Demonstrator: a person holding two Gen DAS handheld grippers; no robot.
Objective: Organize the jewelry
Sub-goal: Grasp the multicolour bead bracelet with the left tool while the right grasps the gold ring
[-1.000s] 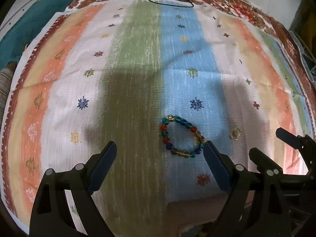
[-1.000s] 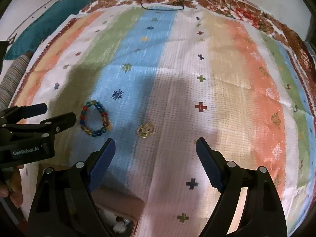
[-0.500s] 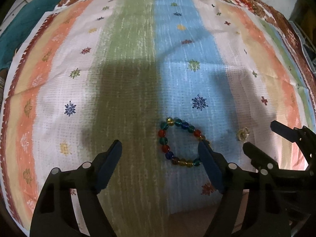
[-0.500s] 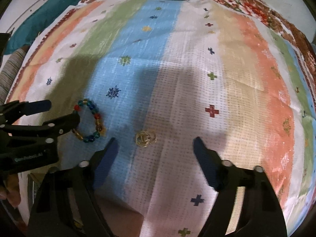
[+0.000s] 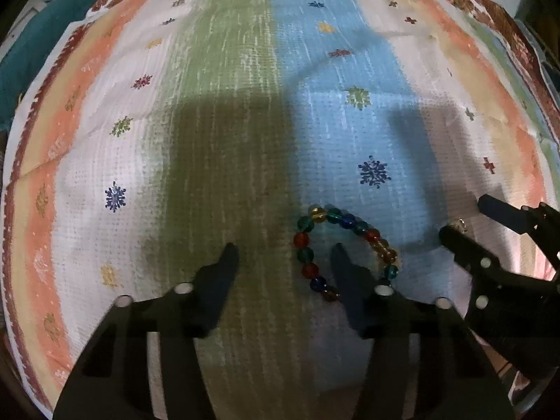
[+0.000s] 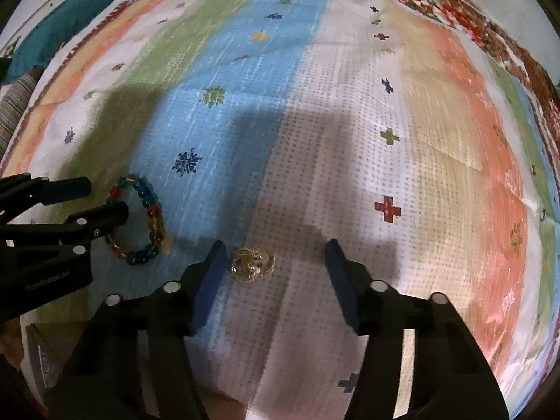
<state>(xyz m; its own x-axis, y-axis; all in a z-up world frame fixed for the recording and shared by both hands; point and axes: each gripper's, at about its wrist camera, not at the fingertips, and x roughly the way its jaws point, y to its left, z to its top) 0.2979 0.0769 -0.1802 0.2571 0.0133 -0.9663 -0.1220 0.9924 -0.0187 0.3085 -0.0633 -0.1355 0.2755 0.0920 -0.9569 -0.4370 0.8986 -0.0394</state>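
Now gold earrings [image 6: 252, 265] between closing jaws, beside left one.

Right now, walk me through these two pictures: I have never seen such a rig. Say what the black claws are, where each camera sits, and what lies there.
There is no robot. A person holds a two-finger gripper in each hand, with a camera looking along the fingers. One picture is from the left gripper, the other from the right gripper. On the striped cloth lie a bead bracelet and gold rings. Both grippers are closing: the left straddles the bracelet's edge, the right has the rings between its fingers. Nothing is held yet.
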